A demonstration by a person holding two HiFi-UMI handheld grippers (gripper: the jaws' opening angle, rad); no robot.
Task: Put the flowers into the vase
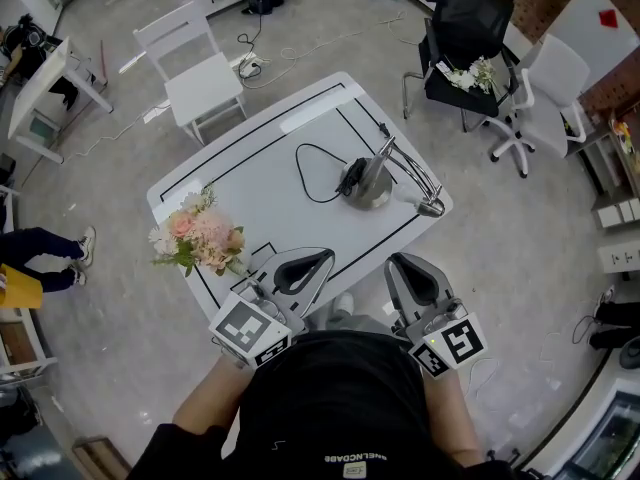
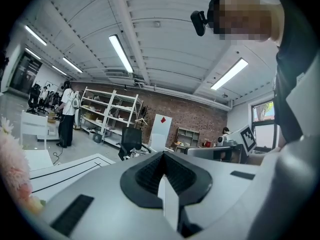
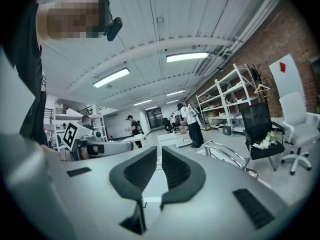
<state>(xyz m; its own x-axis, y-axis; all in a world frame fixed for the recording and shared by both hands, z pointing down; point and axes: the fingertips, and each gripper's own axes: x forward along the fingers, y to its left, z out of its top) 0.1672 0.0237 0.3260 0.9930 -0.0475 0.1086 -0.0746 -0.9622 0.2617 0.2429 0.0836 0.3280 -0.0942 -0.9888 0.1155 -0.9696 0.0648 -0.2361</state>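
A bouquet of pink and white flowers (image 1: 197, 236) lies at the left edge of the white table (image 1: 270, 183); it shows as a pink blur (image 2: 10, 166) in the left gripper view. A silver vase-like metal object (image 1: 372, 183) with a black cable and a chrome wire frame (image 3: 227, 156) sits on the table's right half. My left gripper (image 1: 318, 258) hovers over the near edge, right of the bouquet, shut with its pads meeting (image 2: 164, 176) on nothing. Beside it my right gripper (image 1: 398, 263) stands with a narrow gap (image 3: 159, 151) between its jaws, which hold nothing.
A black office chair (image 1: 465, 38) carrying white flowers (image 1: 470, 73) stands beyond the table's far right corner, next to a white swivel chair (image 1: 550, 83). A white chair (image 1: 195, 68) stands at the far left. A person's legs (image 1: 45, 248) are at left.
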